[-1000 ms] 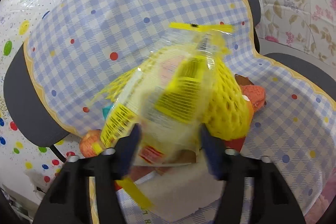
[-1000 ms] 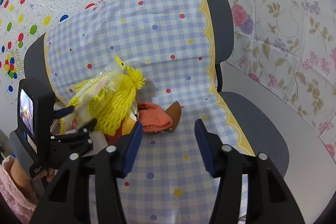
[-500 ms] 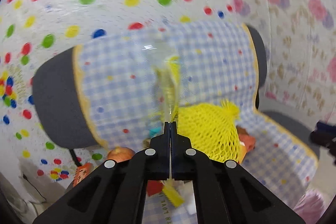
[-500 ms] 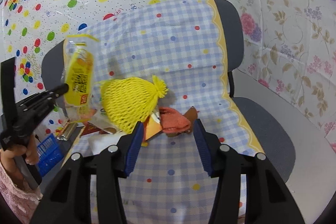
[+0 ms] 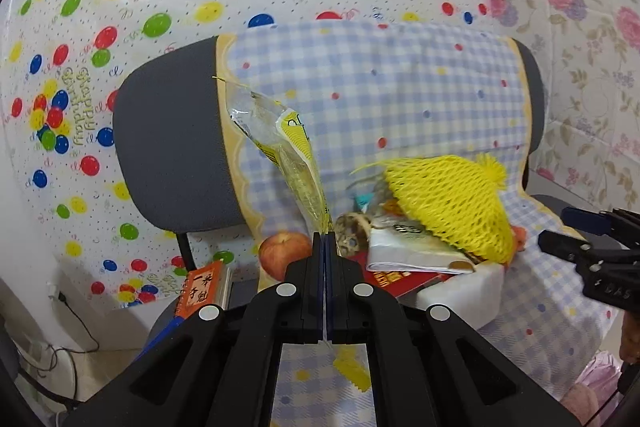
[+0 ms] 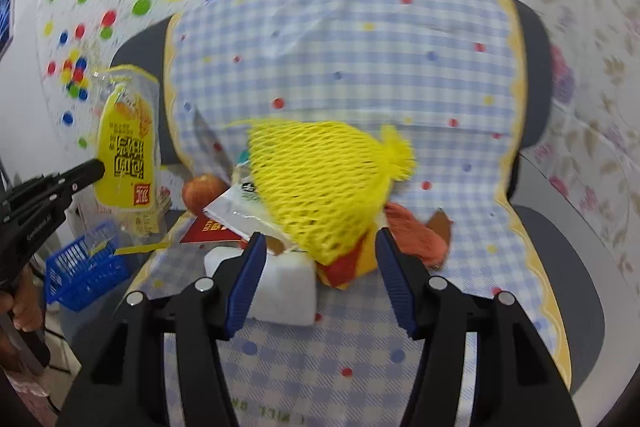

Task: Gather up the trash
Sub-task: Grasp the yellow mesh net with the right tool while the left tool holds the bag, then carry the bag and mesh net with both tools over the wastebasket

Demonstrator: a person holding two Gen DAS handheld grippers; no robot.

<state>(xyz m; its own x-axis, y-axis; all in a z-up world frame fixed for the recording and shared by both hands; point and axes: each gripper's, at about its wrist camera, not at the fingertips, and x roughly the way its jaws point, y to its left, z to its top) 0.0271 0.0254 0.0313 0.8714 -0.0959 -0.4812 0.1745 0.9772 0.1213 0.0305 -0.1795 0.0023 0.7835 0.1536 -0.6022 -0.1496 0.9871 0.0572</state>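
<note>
Left wrist view: the left gripper (image 5: 324,241) has its fingers pinched tight on a yellow wrapper (image 5: 286,151), lifted clear of the chair (image 5: 172,155), likely bound for the blue basket (image 6: 86,269). The right gripper (image 6: 320,275), fingers opening and empty, faces the yellow net (image 6: 320,179) for the next pick.

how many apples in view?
1. The apple lies at the left edge of the chair's checked cover, left of the trash pile, beside the yellow net. More may be hidden under it.
</note>
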